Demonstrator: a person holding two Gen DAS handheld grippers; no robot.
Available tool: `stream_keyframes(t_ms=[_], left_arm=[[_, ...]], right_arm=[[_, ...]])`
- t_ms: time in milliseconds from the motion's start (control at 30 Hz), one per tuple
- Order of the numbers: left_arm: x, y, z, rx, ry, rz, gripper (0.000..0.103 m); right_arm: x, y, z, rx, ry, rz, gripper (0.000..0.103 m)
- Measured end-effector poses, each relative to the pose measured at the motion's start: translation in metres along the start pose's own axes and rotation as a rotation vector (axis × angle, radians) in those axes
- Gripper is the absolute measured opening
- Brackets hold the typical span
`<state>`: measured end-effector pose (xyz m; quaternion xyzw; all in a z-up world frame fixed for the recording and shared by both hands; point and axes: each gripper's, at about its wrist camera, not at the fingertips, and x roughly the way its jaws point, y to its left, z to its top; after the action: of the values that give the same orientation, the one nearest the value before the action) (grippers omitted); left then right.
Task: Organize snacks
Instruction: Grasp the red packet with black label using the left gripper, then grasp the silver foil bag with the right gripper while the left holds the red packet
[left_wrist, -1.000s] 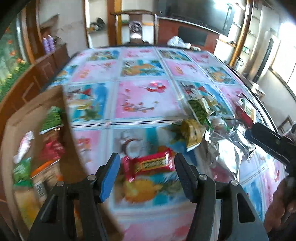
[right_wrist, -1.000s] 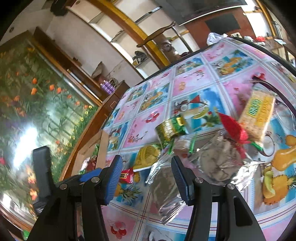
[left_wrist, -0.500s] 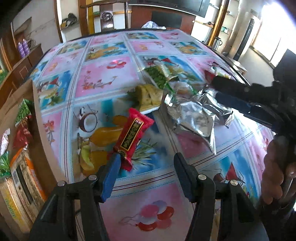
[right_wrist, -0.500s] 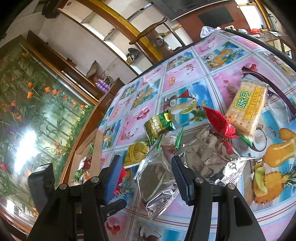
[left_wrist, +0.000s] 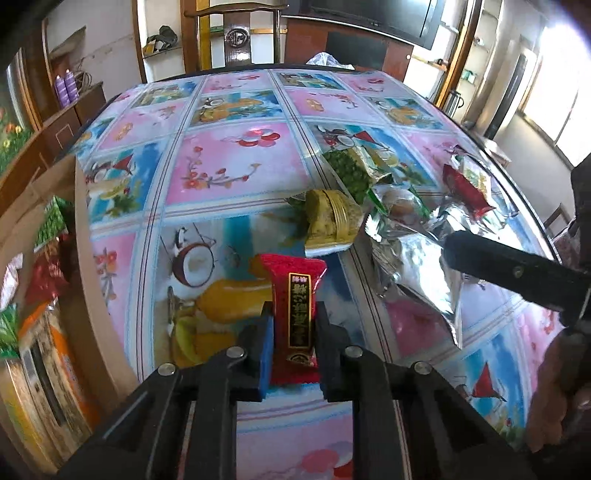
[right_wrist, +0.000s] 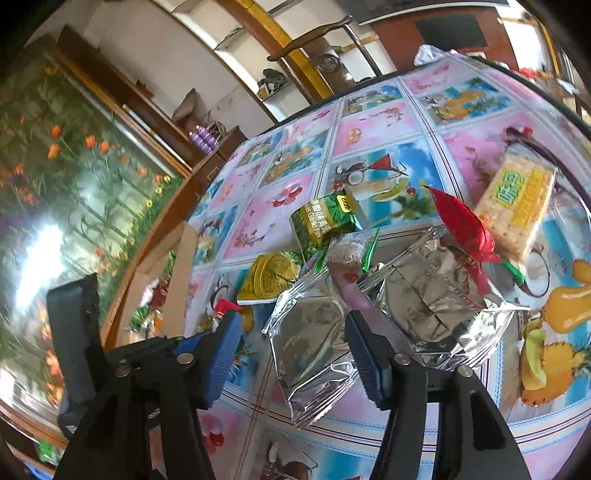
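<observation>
Now the red foil-wrapped candy bar with the black and gold label is pinched between the left gripper pads, low over the fruit-print tablecloth. The right gripper is opening above a crinkled silver foil packet, nothing held. Cardboard box at the table's left edge holds some snacks already; several remain loose.
</observation>
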<state>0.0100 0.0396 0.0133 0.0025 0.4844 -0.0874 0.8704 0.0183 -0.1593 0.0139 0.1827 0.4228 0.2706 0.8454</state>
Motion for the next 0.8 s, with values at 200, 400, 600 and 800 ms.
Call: stream_keyframes(t_ms=[200,400,600,800], left_arm=[[-0.012,0.004,-0.011,-0.037,-0.021,-0.049,0.018],[-0.030,0.011,-0.018,-0.064,-0.053,-0.080,0.018],[-0.036,0.016,-0.020,-0.078,-0.071,-0.088,0.018],[-0.041,0.020,-0.020,-0.089,-0.082,-0.088,0.018]], right_arm=[[0.011,0.017,-0.005,-0.142,0.018,-0.157,0.076],[0.028,0.023,-0.014,-0.219,0.084,-0.207,0.076],[0.028,0.028,-0.019,-0.267,0.067,-0.246,0.064],[0.017,0.034,-0.018,-0.265,0.008,-0.193,0.064]])
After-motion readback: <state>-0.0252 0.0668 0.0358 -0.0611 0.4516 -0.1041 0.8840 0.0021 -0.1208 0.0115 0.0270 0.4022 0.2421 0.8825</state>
